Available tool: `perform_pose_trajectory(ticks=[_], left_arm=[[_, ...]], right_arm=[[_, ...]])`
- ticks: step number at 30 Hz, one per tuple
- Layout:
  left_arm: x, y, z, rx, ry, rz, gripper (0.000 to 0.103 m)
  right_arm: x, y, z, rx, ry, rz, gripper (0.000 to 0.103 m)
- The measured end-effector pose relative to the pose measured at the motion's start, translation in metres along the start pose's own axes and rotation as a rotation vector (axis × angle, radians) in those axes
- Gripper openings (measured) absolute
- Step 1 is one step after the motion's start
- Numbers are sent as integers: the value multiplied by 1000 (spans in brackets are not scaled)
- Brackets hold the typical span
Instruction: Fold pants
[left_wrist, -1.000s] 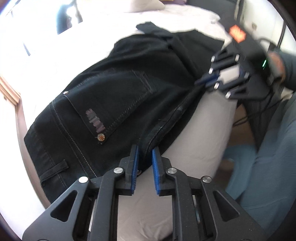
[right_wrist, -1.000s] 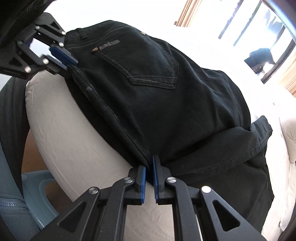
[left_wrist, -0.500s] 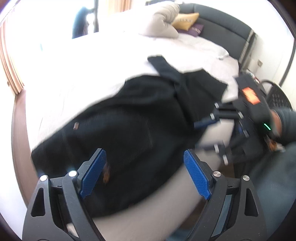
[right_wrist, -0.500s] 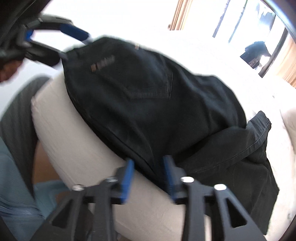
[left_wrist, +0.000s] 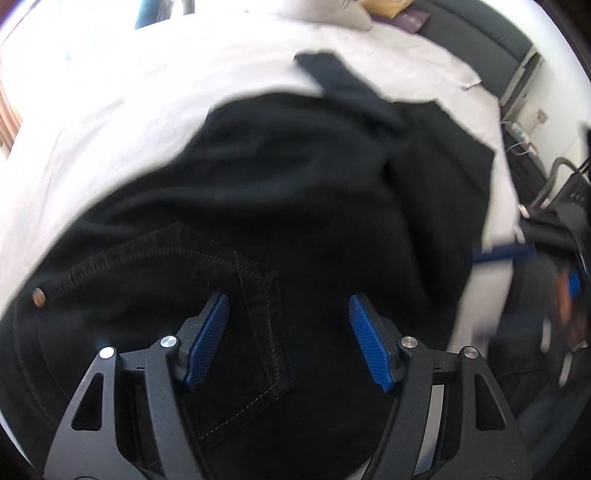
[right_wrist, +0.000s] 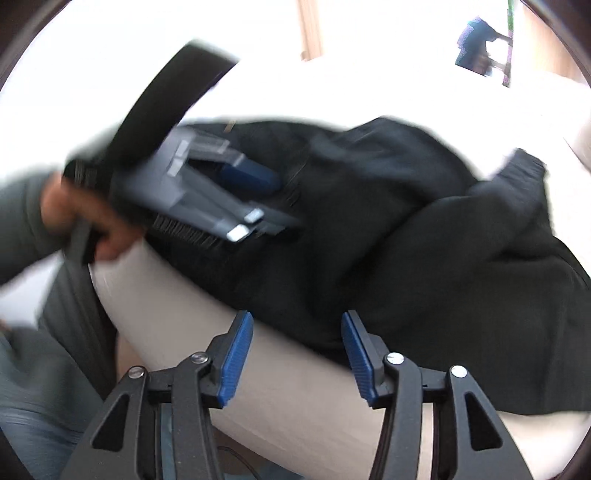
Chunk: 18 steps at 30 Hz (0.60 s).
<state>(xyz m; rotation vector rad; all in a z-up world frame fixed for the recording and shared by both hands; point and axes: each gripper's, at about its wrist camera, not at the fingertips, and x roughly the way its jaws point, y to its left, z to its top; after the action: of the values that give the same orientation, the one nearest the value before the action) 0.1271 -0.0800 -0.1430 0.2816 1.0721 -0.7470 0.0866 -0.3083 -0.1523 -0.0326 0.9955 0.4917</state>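
Observation:
Black pants (left_wrist: 280, 206) lie in a loose fold on the white bed (left_wrist: 110, 110), back pocket (left_wrist: 207, 280) up, a leg end sticking out at the far side. My left gripper (left_wrist: 289, 314) is open and empty, hovering just over the pocket. My right gripper (right_wrist: 297, 328) is open and empty at the near edge of the pants (right_wrist: 388, 240), over the mattress side. The left gripper shows blurred in the right wrist view (right_wrist: 221, 192), held in a hand above the pants. The right gripper appears blurred in the left wrist view (left_wrist: 517, 258).
A dark headboard (left_wrist: 480, 40) and pillows (left_wrist: 332, 11) stand at the far end. A nightstand with cables (left_wrist: 524, 133) is at the right. The person's legs in grey-blue trousers (right_wrist: 44, 387) are next to the bed's near edge.
Both grippers have let go of the pants' edge and opened. The left one has lifted and moved over the pocket. The right one has drawn back slightly.

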Motion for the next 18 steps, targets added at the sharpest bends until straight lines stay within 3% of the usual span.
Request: perform_pose_trajectory(ticks=[4, 8, 10, 14, 18], left_arm=[[-7, 0, 21, -7, -46, 7, 66], [32, 25, 21, -120, 25, 14, 65], [37, 23, 19, -116, 7, 23, 65], [40, 11, 20, -75, 10, 77, 65], [41, 15, 17, -87, 6, 54, 65]], right_arm=[[-42, -81, 29, 265, -139, -9, 54], [-66, -170, 58, 529, -296, 40, 54], [-68, -212, 71, 647, -351, 76, 54], [-46, -267, 94, 793, -374, 139, 54], [-6, -321, 105, 928, -325, 162, 54]])
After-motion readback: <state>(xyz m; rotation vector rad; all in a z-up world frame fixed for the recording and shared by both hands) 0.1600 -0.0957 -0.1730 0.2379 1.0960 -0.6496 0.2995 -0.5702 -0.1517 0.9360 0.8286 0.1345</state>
